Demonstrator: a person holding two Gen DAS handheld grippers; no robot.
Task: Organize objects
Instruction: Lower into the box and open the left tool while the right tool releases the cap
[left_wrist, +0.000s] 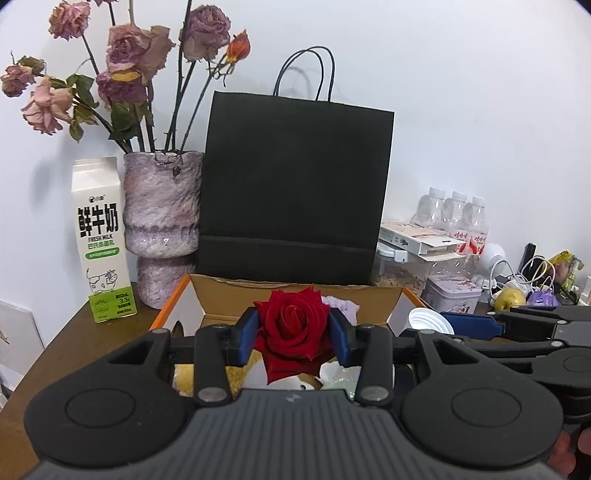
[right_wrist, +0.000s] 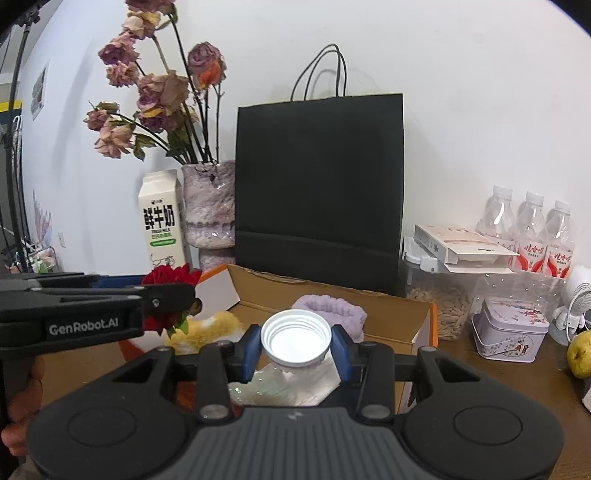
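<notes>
Two loads: I hold one item in each gripper, both above the open cardboard box (right_wrist: 369, 295).
Left gripper (left_wrist: 293, 334): fingers clenched on the red rose (left_wrist: 291, 328), bloom facing up and forward; the stem is hidden below, so I cannot give its long axis.
Right gripper (right_wrist: 295, 341): fingers clamped on the rim of the white cup (right_wrist: 295, 338), mouth open toward the camera.
Key relation: the box lies directly below and just ahead of both grippers. Neither gripper is clearly nearer it.
Box contents: purple fluffy item (right_wrist: 332, 310) at the far side, yellow plush (right_wrist: 210, 326) at the near left.
Far edge: black paper bag (left_wrist: 295, 192) stands just behind the box and blocks forward travel.
Left limit: vase (left_wrist: 162, 221) and milk carton (left_wrist: 101, 240).
Right limit: tin (right_wrist: 511, 332) and bottles (right_wrist: 532, 232).
Open room: judged best straight down into the box centre.
</notes>
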